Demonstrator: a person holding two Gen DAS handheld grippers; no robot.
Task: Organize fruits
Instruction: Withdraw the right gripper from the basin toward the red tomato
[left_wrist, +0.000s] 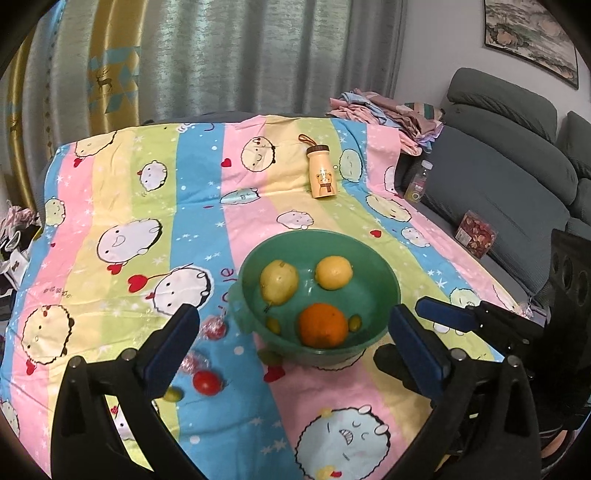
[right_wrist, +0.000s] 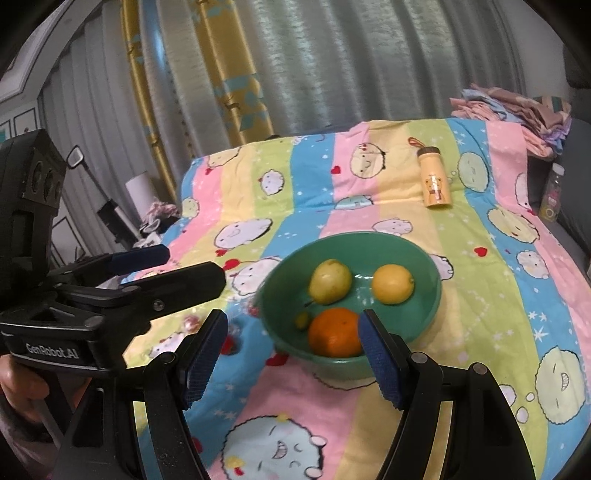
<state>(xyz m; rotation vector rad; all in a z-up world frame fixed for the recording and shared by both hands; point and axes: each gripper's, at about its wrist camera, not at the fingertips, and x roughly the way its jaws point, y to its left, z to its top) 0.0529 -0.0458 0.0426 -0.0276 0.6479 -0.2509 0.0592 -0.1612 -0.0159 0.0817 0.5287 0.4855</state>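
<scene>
Fruit mostly in the bowl (left_wrist: 380, 280), tomato (left_wrist: 207, 382) still out.
We held both grippers' jaws released and empty; next we judged the left gripper (left_wrist: 291, 354) should grasp it.

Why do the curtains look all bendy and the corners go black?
Both wrist views use fisheye lenses: in the left view the curtains bow outward; in the right view black corners ring the picture, and the green bowl holds a small shiny glare spot.
</scene>
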